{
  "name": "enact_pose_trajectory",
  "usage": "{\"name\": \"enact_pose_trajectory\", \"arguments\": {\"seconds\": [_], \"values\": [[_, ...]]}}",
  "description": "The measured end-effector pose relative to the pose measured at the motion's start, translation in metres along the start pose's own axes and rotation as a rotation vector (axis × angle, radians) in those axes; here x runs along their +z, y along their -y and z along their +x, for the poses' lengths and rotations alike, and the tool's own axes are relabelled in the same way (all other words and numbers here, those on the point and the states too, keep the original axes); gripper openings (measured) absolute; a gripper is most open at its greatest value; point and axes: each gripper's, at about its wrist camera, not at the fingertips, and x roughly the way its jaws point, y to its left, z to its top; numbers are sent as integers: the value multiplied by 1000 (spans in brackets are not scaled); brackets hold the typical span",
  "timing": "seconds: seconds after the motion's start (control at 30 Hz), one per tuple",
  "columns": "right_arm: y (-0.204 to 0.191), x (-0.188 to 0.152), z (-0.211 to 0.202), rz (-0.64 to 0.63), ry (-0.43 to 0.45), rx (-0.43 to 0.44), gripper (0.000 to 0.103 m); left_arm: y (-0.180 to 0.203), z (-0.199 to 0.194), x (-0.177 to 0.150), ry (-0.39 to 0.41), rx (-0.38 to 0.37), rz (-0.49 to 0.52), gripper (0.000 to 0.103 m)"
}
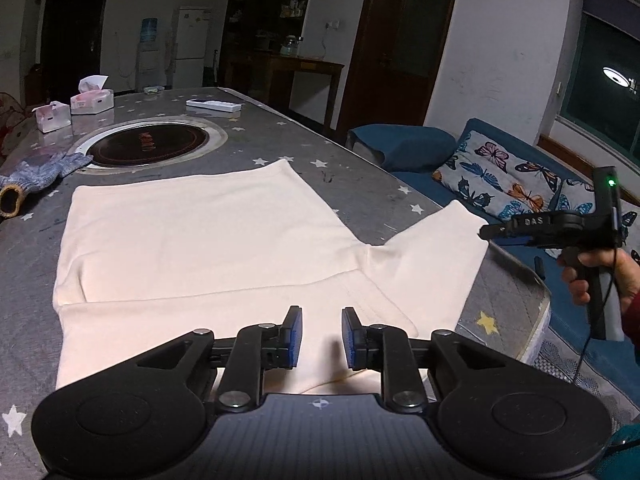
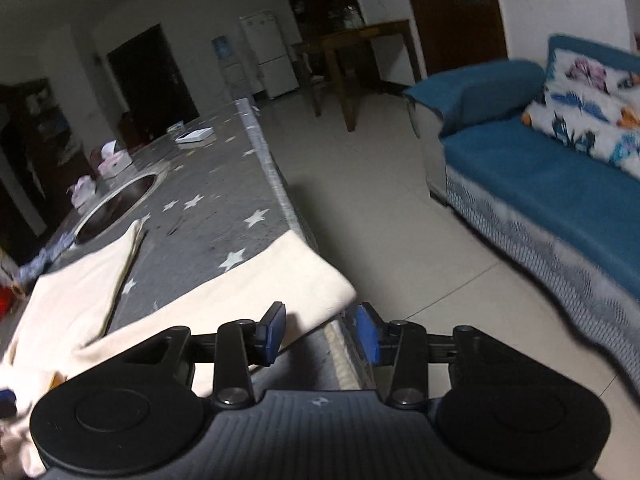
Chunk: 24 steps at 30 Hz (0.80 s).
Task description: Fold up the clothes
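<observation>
A cream T-shirt [image 1: 200,232] lies flat on the grey star-patterned table [image 1: 360,168], with its near part folded over. One sleeve [image 1: 432,264] spreads right toward the table's edge. My left gripper [image 1: 322,332] hovers over the shirt's near fold, open, with cloth below it but nothing pinched. In the left wrist view my right gripper [image 1: 484,234], held by a hand [image 1: 624,276], has its tips at the sleeve's end. The right wrist view shows the right gripper [image 2: 320,332] open, with the sleeve [image 2: 260,280] just ahead of its left finger and not gripped.
A knitted glove [image 1: 36,176] lies at the left, beside a round inset cooktop [image 1: 148,144]. Tissue boxes [image 1: 92,100] and a white flat box [image 1: 214,105] sit at the far end. A blue sofa [image 2: 560,184] with a butterfly cushion [image 1: 500,176] stands beyond the table's right edge.
</observation>
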Motion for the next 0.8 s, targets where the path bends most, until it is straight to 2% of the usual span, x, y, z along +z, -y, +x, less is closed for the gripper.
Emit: {"name": "enact_pose_trajectory", "arguments": {"seconds": [0.07,0.13,0.17,0.23,0.33,0.53,0.8], "values": [[7,0,5,35,0,21,37,3,2,-1,-6,-3,3,27],[10,1,9,52,0,46,26,4,4,-2,-13,-4,5,29],[9,2,8,43,5,47,24,5,4,-2,-15,-4,5,29],[5,2,6,13,22,35,12,5,4,-2,-17,-3,5,30],[-1,3,1,-25,41,25,6,5,4,-3,-17,2,2,31],[-20,16,-17,-57,66,103,4,3,2,-4,-17,25,7,34],[-88,43,-52,-216,100,309,4,-16,-16,-10,19,79,-33,38]]}}
